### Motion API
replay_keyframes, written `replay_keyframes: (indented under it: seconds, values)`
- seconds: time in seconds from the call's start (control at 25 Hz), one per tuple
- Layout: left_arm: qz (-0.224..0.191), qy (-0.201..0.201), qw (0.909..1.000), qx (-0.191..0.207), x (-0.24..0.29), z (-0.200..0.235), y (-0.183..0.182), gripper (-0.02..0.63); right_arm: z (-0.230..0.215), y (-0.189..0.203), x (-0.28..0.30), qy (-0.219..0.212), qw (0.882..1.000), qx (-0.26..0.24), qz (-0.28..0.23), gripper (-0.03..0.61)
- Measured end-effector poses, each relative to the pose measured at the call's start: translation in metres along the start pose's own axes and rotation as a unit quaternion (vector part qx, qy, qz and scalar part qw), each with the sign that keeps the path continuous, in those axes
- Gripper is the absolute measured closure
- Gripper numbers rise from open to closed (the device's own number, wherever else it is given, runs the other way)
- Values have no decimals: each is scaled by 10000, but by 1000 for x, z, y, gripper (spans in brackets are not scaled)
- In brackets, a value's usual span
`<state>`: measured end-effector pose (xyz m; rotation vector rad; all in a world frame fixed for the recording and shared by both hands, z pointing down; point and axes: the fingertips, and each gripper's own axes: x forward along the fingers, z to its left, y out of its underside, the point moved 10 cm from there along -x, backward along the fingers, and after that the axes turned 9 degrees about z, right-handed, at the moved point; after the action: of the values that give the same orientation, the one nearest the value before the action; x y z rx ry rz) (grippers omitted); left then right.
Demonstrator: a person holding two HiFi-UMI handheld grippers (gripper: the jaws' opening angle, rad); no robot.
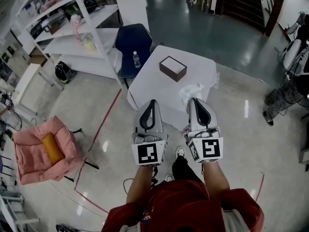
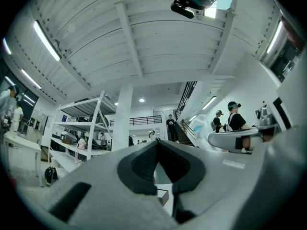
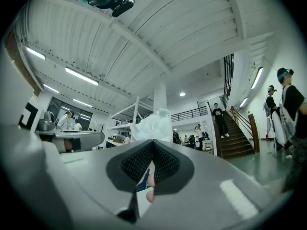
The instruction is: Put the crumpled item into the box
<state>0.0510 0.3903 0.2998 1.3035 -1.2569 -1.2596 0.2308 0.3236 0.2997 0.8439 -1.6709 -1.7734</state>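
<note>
A dark brown box (image 1: 173,67) with a pale inside stands open-topped in the middle of a white table (image 1: 198,64). The crumpled item (image 1: 191,90), a wad of white plastic, lies near the table's front edge. My right gripper (image 1: 194,101) is shut and empty, its tip just short of the wad. In the right gripper view the wad (image 3: 152,124) rises right behind the closed tips (image 3: 152,142). My left gripper (image 1: 152,102) is also shut and empty, level with the right one, over the table's front left edge. A corner of the box (image 2: 163,196) shows under its closed jaws (image 2: 157,142).
A blue chair (image 1: 131,41) with a small bottle (image 1: 136,59) on its seat stands behind the table at the left. White shelving (image 1: 79,30) fills the far left. A pink armchair (image 1: 43,151) sits on the floor at the left. A person (image 1: 280,99) stands at the right edge.
</note>
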Motion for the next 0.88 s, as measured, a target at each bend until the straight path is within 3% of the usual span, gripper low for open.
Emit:
replay_keyframes:
  seconds: [0.88]
  values:
    - [46,-10,9999,90,234,-12,-5,611,-153,3,175,-56,9997,218,81,575]
